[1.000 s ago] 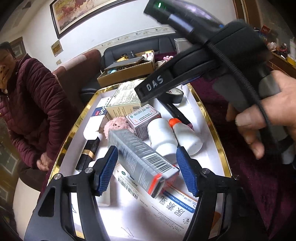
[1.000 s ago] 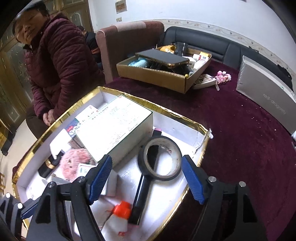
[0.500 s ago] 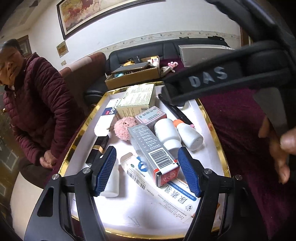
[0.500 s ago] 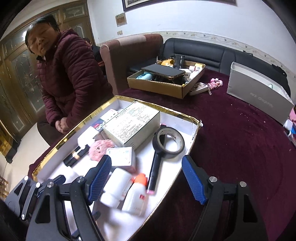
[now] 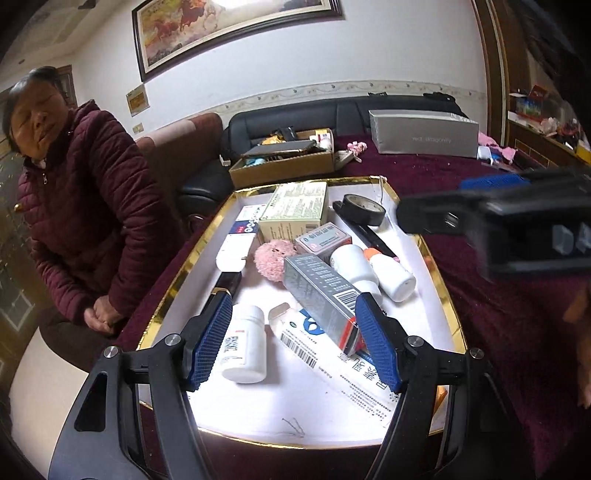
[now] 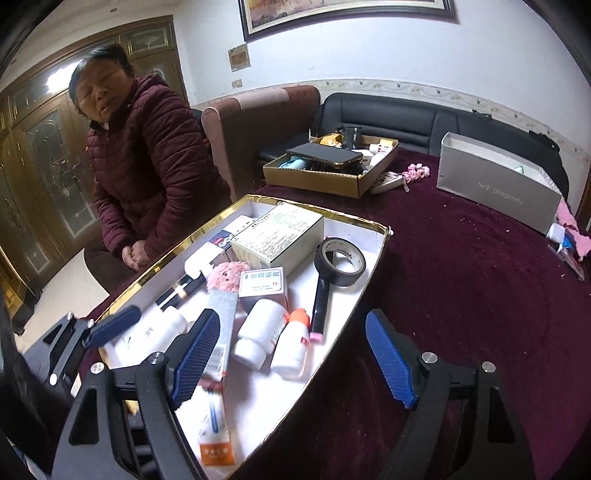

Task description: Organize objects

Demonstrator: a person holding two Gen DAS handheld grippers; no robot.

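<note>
Medicine boxes and bottles fill the gold-rimmed tray (image 5: 448,306); my left gripper (image 5: 295,341) hovers wide open over its silver box (image 5: 321,295), and my right gripper (image 6: 291,360), just widened, holds nothing beside the tray.

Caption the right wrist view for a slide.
Open right gripper above gold-rimmed tray holding boxes, bottles and tape roll.

A home living room.
A framed horse painting (image 5: 236,26) hangs above a black leather sofa (image 6: 388,118), an upholstered armchair (image 6: 258,122) stands beside it, ornate glazed wooden doors (image 6: 48,155) fill one wall, and a maroon cloth covers the counter (image 6: 461,277).
</note>
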